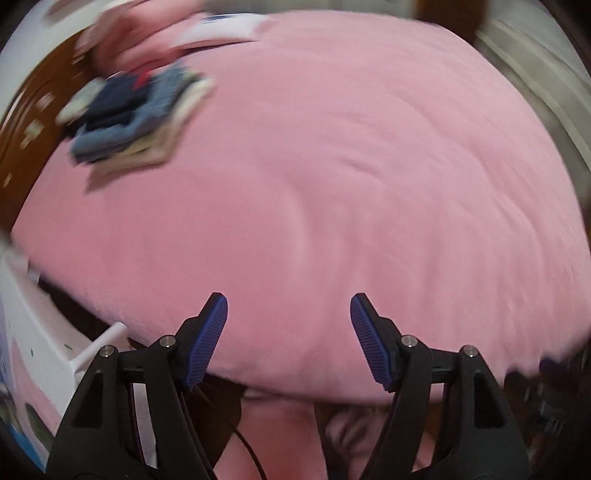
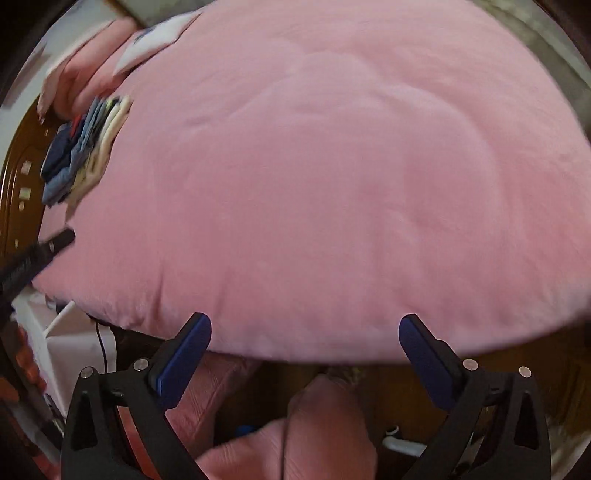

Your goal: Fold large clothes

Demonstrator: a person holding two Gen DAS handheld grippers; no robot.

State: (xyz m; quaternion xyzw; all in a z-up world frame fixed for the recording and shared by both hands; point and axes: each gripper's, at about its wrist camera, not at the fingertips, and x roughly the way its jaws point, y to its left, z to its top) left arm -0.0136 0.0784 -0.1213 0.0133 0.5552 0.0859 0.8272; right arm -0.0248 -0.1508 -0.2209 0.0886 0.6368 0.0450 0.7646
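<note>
Hovering both grippers, left [image 1: 289,339] and right [image 2: 304,356], jaws apart and empty, over the pink bed [image 1: 332,166]; folded stack [image 1: 129,129] lies far-left by the pillow [image 2: 85,88], long axis unclear in blur.

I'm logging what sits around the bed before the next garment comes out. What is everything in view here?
bed cover: one, pink, spread across most of both views
stack of folded clothes: one, blue, navy and cream, far left on the cover
pillows: count unclear, pink, behind the stack
white cloth: one, with blue print, far edge of the cover
white frame: one, low left beside the bed
left tool: black with blue pads, open, empty
right tool: black with blue pads, open wide, empty
</note>
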